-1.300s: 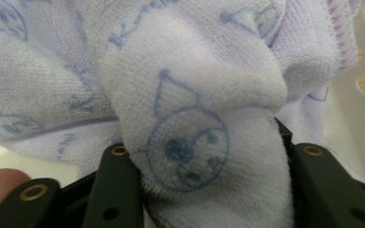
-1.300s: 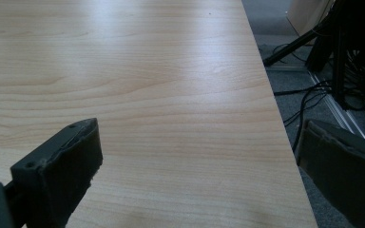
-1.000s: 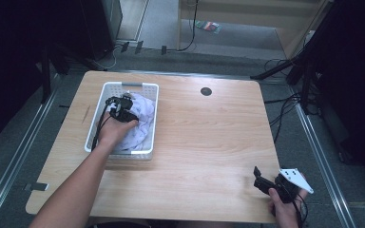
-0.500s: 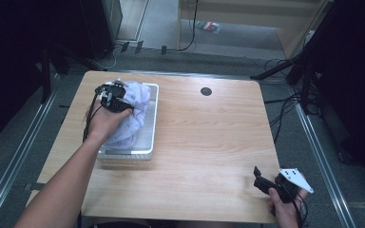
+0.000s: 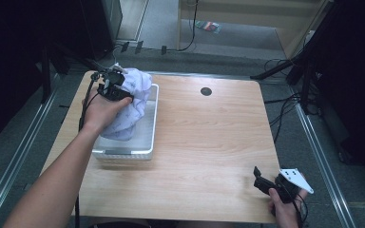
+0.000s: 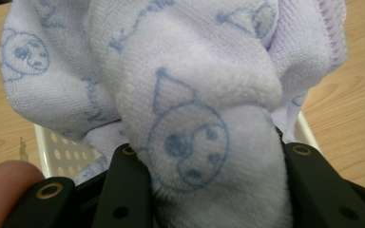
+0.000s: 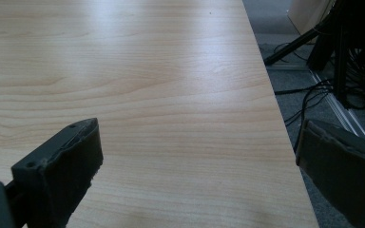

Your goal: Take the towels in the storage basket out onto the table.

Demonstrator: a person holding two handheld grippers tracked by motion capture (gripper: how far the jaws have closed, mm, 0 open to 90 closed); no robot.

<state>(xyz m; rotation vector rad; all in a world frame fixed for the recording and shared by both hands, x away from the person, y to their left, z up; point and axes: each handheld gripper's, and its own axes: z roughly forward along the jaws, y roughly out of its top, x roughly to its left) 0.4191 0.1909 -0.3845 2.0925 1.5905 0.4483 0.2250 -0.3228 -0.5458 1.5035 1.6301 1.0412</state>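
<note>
The left forearm reaches in from the near edge of the table (image 5: 204, 142) and runs up along the left side of the white basket (image 5: 145, 142), with the hand wrapped round the left gripper (image 5: 123, 92) above the basket's far left corner. In the left gripper view its 2 black jaws are clamped on a thick fold of the towel (image 6: 190, 142), which bulges up between them.

The towel (image 5: 130, 104) is pale lilac terry cloth printed with blue cartoon faces and lettering, with a stitched hem along 1 edge. It is bunched and lifted: its top stands above the basket's far rim, and its lower part hangs down into the basket.

The right hand (image 5: 285, 213) holds the right gripper (image 5: 259, 178) low over the table's near right corner, well apart from the basket. Its jaws stand wide apart with bare wood between them.

The towel's lower end is hidden behind the left hand and the basket wall, so I cannot tell whether it touches the basket floor. The printed lettering is too folded to read. The right hand is cut off by the picture's bottom edge.
</note>
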